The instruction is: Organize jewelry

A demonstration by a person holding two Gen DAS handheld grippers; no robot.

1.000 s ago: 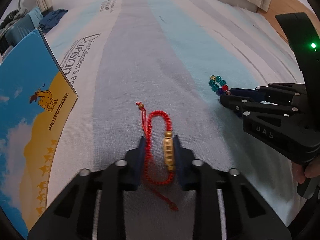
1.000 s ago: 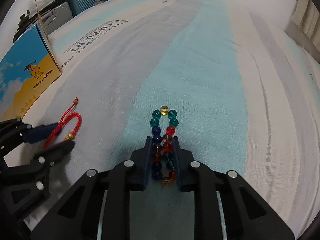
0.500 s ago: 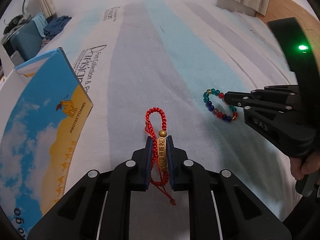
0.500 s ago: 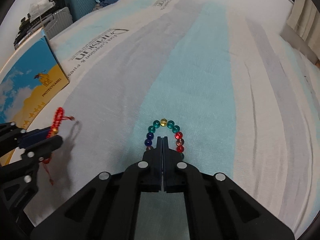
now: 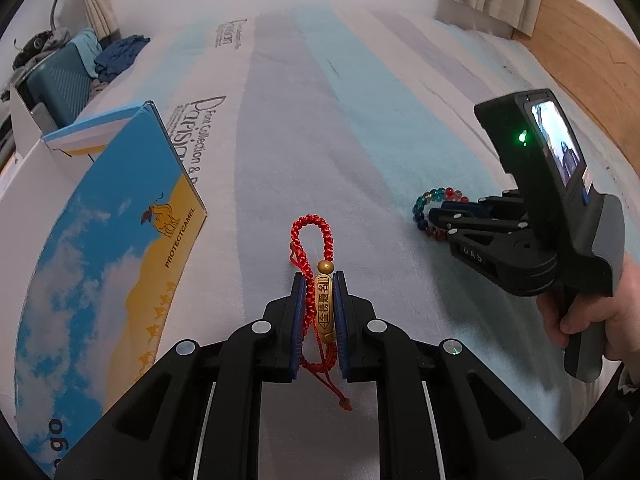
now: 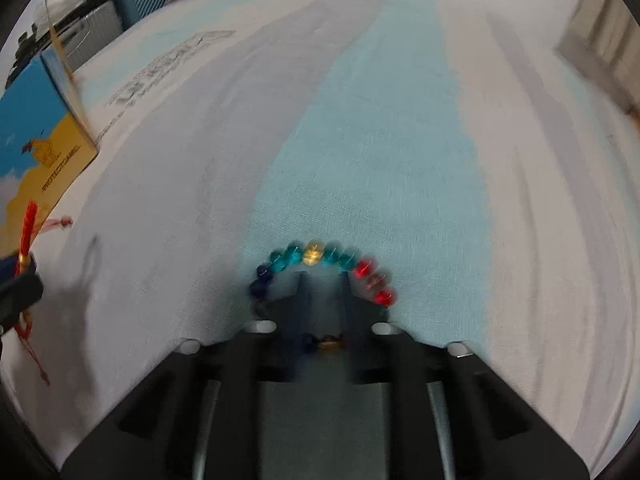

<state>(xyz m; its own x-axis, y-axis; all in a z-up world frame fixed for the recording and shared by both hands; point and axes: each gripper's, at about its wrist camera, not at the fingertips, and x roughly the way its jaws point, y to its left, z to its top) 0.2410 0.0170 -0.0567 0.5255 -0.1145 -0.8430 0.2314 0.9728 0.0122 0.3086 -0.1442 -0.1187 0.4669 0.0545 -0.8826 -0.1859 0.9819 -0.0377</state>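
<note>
Lifted off the sheet [image 5: 360, 128], both tools pinch bracelets: left [image 5: 319, 312] red cord [image 5: 316, 264], right [image 6: 322, 300] beads [image 6: 320, 258]; box [image 5: 100, 248] left.

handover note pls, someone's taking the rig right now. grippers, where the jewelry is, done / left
Left gripper: shut on the red cord bracelet, gold tube bead between the pads, lifted off the bed sheet.
Right gripper: holds the glass bead bracelet; that view is blurred, beads arc past the fingertips.
Blue-and-yellow box stands open at the left.
Done: both bracelets picked up.
Left: put both away, probably in the box; nothing placed yet.
</note>
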